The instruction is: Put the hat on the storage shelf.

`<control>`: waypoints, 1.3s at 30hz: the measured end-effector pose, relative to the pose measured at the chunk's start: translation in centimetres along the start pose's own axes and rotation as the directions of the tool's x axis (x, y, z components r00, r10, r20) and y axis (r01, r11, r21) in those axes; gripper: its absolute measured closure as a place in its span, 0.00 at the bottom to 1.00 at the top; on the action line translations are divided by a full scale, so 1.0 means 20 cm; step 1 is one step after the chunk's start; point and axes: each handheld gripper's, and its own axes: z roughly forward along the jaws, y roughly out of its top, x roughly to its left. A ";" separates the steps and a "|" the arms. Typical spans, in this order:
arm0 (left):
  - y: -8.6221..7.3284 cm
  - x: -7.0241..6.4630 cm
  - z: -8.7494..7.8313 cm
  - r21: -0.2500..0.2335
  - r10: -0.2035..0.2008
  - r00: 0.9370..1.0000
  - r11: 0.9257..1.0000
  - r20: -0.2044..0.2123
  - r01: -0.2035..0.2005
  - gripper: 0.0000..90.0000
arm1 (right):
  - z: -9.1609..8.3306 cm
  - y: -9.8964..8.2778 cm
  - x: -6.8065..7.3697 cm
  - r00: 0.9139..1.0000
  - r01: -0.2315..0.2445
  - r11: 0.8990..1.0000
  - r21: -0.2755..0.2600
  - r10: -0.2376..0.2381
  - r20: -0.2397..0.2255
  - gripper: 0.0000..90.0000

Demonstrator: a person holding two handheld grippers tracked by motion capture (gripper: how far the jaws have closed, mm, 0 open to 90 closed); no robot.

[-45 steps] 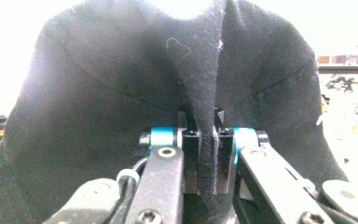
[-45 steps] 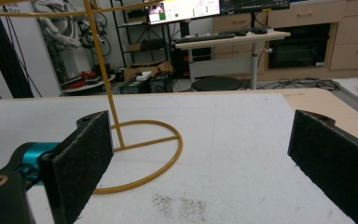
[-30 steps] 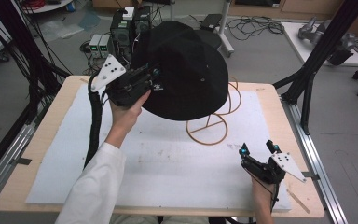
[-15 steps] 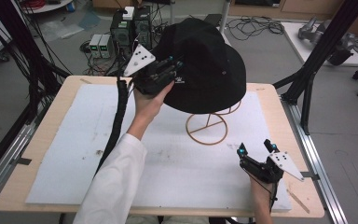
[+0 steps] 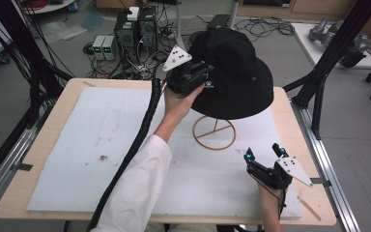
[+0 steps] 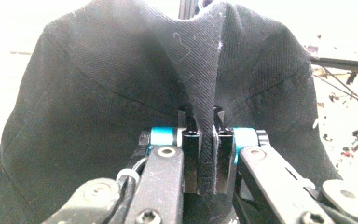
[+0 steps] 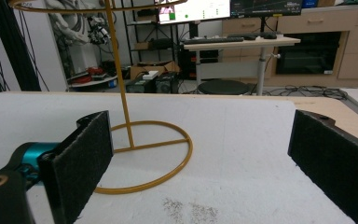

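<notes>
High view: fixed above the person's side of the table (image 5: 53, 193), facing forward and down, far enough to take in the whole top and the floor beyond. Left gripper view: rides the left gripper (image 5: 193, 77), looking along its jaws, very close to the hat (image 6: 121, 93). Right gripper view: rides the right gripper (image 5: 263, 157), low over the table, facing level across it toward the room. It shares the stand (image 7: 144, 154) with the high view (image 5: 215, 133); the hat (image 5: 236, 77) is common to the high and left views.
</notes>
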 end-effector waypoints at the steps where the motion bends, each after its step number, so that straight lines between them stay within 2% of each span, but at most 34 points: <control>1: 0.00 -0.01 0.01 0.003 -0.006 1.000 1.000 0.006 0.006 0.96 | 0.00 0.00 0.00 1.000 0.001 1.000 -0.002 -0.001 -0.001 0.06; 6: 0.01 -0.03 0.04 0.011 0.005 1.000 1.000 0.011 -0.005 0.95 | -0.01 0.00 0.00 1.000 0.005 1.000 -0.006 -0.005 -0.005 0.06; 11: 0.01 -0.02 0.04 0.028 -0.011 1.000 1.000 0.008 0.011 0.95 | -0.01 0.00 0.00 1.000 0.002 1.000 -0.006 -0.002 -0.006 0.06; 17: -0.02 -0.03 0.04 0.050 -0.012 1.000 0.999 0.018 0.011 0.94 | -0.01 0.00 0.00 1.000 0.001 1.000 -0.005 -0.001 -0.004 0.06; 22: -0.07 -0.04 0.06 0.091 -0.002 1.000 0.996 0.021 0.000 0.94 | -0.01 0.00 0.00 1.000 -0.004 1.000 -0.004 0.004 -0.003 0.06; 32: -0.13 -0.03 0.05 0.100 -0.048 0.998 0.994 0.030 0.044 0.94 | -0.01 0.00 0.00 1.000 -0.004 1.000 -0.005 0.004 -0.004 0.06; 39: -0.13 -0.03 0.05 0.106 -0.047 0.998 0.993 0.031 0.044 0.93 | -0.01 0.00 0.00 1.000 -0.007 1.000 -0.007 0.007 0.000 0.06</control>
